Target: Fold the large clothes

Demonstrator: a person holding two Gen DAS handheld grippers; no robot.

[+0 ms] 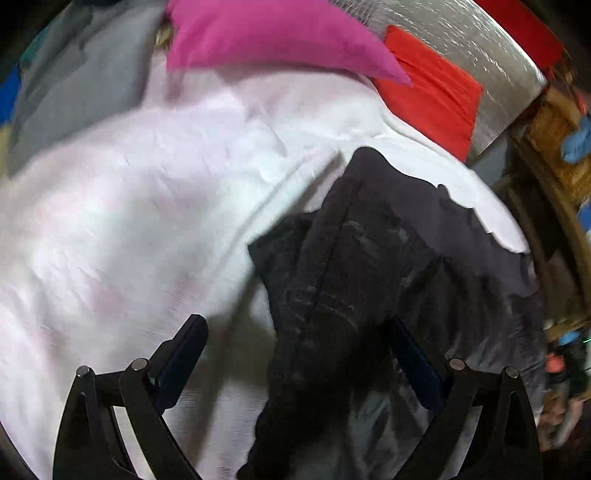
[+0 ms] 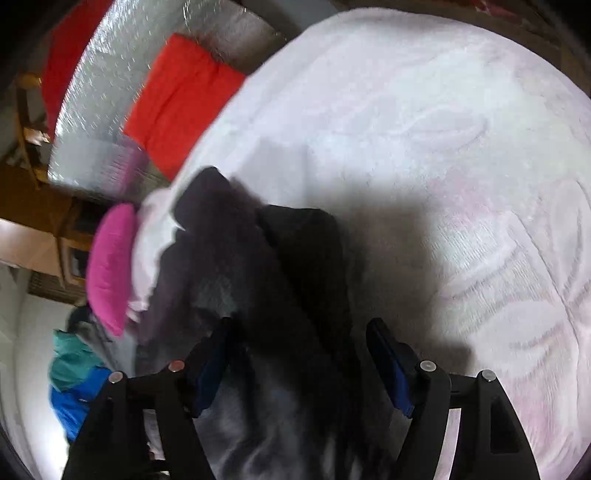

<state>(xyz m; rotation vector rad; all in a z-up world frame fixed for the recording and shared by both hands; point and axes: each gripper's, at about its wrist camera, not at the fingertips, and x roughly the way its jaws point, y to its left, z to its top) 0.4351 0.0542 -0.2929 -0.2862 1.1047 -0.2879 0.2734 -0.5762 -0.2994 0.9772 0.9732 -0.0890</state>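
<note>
Dark jeans (image 1: 354, 280) lie bunched on your white bedspread (image 1: 129, 221).
Left gripper (image 1: 295, 354) and right gripper (image 2: 299, 354) both gape wide, jeans between, nothing pinched.

Both wrist cameras looked steeply down, close over the white bed (image 1: 147, 221). Each caught the dark garment (image 1: 369, 277), the pink pillow (image 2: 110, 266) and the red cloth (image 2: 177, 99).

White bedspread (image 2: 424, 110) with raised leaf pattern covers bed. Beyond its far edge: silver foil-like panel (image 1: 476, 48), red cloth (image 1: 432, 92) against it. Pink pillow (image 1: 266, 33) at bed edge. Wooden furniture (image 2: 33, 214) beside panel. Picture blurred.
</note>
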